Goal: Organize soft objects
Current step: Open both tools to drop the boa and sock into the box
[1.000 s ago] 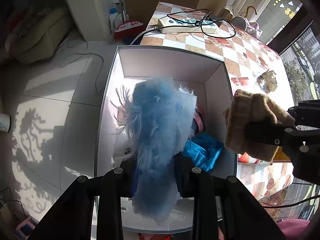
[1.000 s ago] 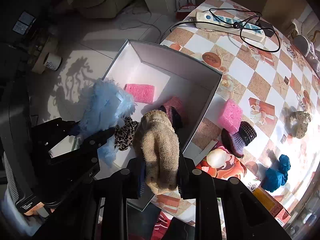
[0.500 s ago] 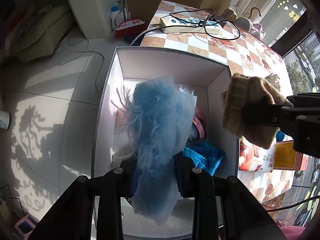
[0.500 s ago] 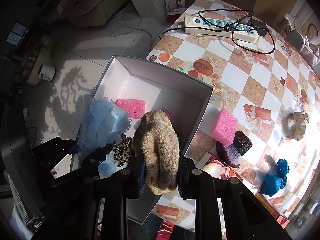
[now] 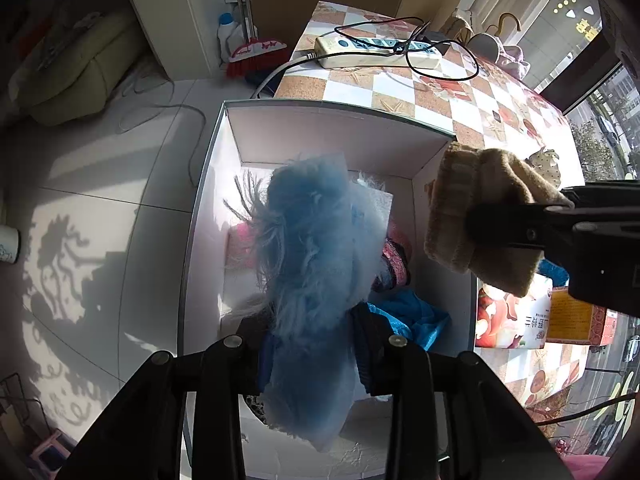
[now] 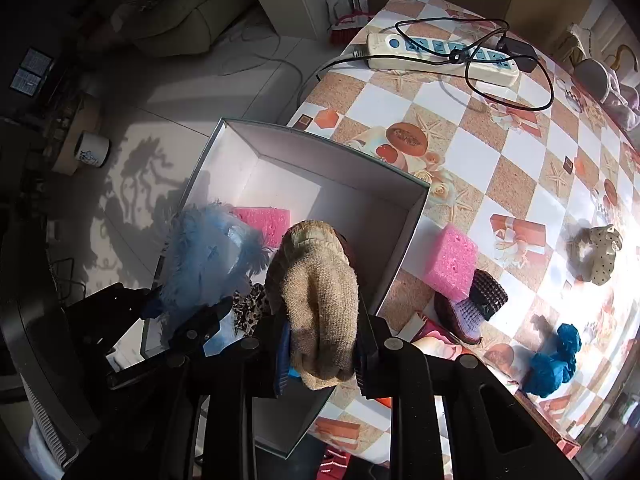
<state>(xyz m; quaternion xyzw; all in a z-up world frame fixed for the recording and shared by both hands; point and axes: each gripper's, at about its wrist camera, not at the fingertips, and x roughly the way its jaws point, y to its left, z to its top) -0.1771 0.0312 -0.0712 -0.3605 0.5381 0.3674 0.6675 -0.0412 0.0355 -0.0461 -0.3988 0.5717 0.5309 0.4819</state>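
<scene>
in my left gripper [image 5: 310, 354] the blue piece [image 5: 316, 256] looks fluffy, long-haired and wispy at its edges; my right gripper [image 6: 322, 354] has a tan knit glove [image 6: 320, 300] — coarse, ribbed at the cuff. the box [image 6: 332, 168] is smooth matt white card, the tablecloth [image 6: 500, 152] glossy, the pink sponge [image 6: 452, 258] porous — both grippers matt black plastic.

Pale tiled floor [image 5: 100, 184] lies in strong sunlight, with leafy plant shadows cast across it; a cream cushioned seat [image 5: 68, 72] sits in the dim far corner; a red-bristled broom [image 5: 258, 54] and a white bottle [image 5: 227, 32] stand by a white panel; the surface [image 6: 500, 152] wears a checked brown-and-white cloth; a window [image 5: 600, 92] at the right shows trees outside; a white cup [image 6: 93, 155] stands on the floor.
</scene>
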